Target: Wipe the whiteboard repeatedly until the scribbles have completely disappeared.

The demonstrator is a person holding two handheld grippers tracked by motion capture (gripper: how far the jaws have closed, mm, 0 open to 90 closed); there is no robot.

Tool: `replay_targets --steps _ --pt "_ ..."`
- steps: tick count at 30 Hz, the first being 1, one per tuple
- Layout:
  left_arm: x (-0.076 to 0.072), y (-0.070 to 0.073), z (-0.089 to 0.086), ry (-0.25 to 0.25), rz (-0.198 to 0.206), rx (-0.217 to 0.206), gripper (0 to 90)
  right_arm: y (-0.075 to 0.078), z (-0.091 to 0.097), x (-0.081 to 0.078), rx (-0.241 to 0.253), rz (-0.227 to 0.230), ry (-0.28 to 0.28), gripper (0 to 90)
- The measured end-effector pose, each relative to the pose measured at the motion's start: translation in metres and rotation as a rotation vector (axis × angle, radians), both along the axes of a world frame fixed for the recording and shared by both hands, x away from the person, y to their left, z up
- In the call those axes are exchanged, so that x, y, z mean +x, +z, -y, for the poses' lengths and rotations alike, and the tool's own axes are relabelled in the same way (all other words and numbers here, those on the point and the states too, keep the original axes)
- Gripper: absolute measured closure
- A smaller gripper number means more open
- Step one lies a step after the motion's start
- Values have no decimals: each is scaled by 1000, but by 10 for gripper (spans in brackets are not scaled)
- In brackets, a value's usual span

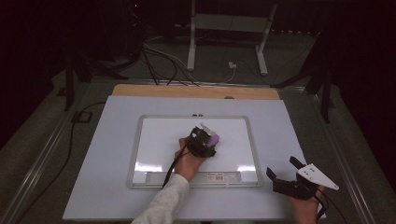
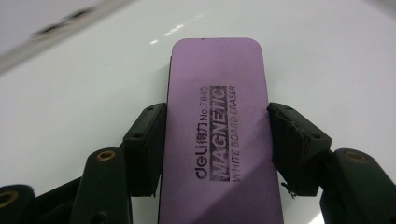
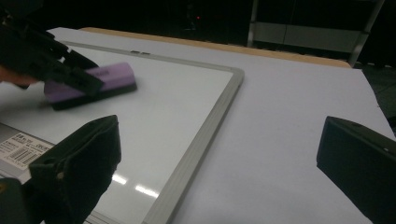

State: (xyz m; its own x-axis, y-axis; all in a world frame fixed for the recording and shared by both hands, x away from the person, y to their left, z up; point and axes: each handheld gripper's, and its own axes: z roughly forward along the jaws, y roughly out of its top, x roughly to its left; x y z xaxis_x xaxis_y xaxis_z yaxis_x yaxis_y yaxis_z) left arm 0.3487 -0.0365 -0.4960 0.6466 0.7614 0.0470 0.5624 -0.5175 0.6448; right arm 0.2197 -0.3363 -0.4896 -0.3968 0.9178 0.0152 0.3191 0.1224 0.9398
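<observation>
A purple magnetic whiteboard eraser [image 2: 219, 135] lies flat on the whiteboard [image 1: 159, 140], and my left gripper [image 2: 217, 140] is shut on its two long sides. From above, that gripper [image 1: 205, 140] sits over the board's middle with the eraser [image 1: 214, 138] poking out to the right. The right gripper view shows the eraser [image 3: 112, 79] held by the left gripper at upper left. My right gripper [image 1: 282, 169] is open, hovering over the white mat off the board's lower right corner; its jaws stand wide apart with nothing between them [image 3: 219, 158].
The whiteboard has a grey frame [image 3: 205, 135] and a pen tray with a barcode label [image 1: 219, 176] along its near edge. It lies on a white mat [image 1: 102, 168] over a wooden table [image 1: 187, 91]. Cables and a white stand [image 1: 229, 28] are beyond the table.
</observation>
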Motion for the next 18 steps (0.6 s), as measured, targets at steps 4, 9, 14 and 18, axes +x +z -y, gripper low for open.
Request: replay_targets --steps 4,9,14,18 --pt "3 0 5 -9 2 8 415 0 0 0 -1 1 1 0" --pt "21 0 -10 76 -5 13 415 0 2 0 3 0 -3 1" --pt "41 0 -37 217 -8 26 415 1 2 -1 3 1 -4 0" --pt "51 0 -61 319 -15 22 416 0 2 0 3 -1 -5 0"
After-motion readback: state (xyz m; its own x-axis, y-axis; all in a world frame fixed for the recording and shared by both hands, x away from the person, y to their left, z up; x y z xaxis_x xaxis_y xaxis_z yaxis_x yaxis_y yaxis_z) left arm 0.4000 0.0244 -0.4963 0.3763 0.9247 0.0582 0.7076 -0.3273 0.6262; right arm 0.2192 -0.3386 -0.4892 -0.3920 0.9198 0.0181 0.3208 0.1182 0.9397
